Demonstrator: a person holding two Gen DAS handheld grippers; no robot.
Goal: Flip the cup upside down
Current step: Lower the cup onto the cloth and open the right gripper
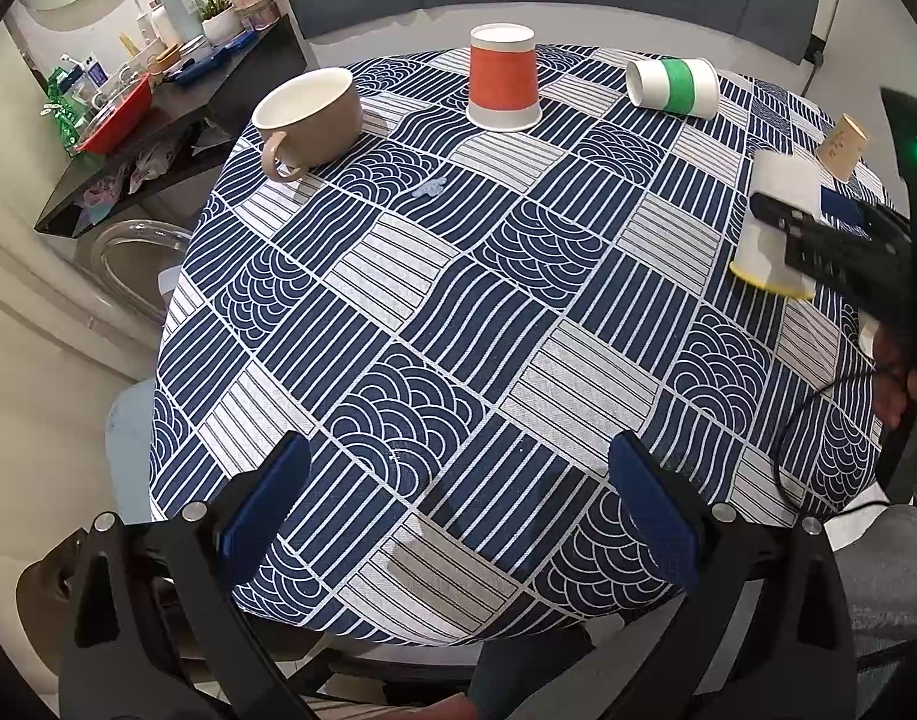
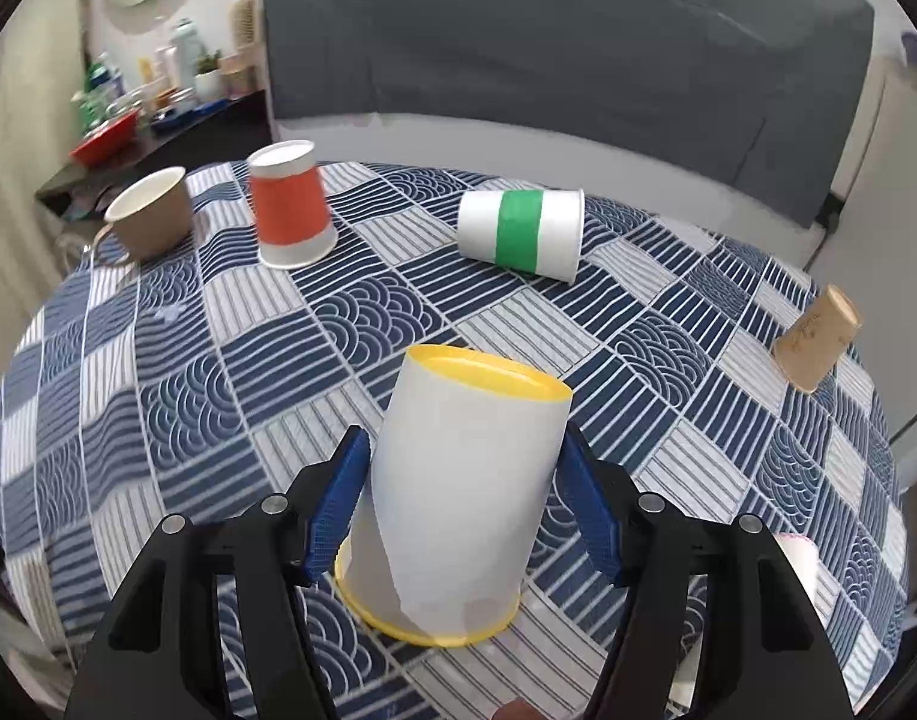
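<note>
A white paper cup with yellow rims (image 2: 458, 492) stands upside down, mouth on the blue patterned tablecloth (image 2: 218, 372), slightly tilted. My right gripper (image 2: 464, 498) has a blue pad on each side of it and is closed on its walls. The same cup (image 1: 773, 222) shows at the right edge of the left wrist view, held by the right gripper (image 1: 818, 240). My left gripper (image 1: 458, 510) is open and empty, low over the near part of the table.
An orange paper cup (image 2: 290, 210) stands upside down at the back. A green-banded white cup (image 2: 521, 234) lies on its side. A brown paper cup (image 2: 815, 339) is tipped at the right edge. A tan mug (image 2: 152, 216) stands upright at the back left. A cluttered shelf (image 1: 158, 96) lies beyond.
</note>
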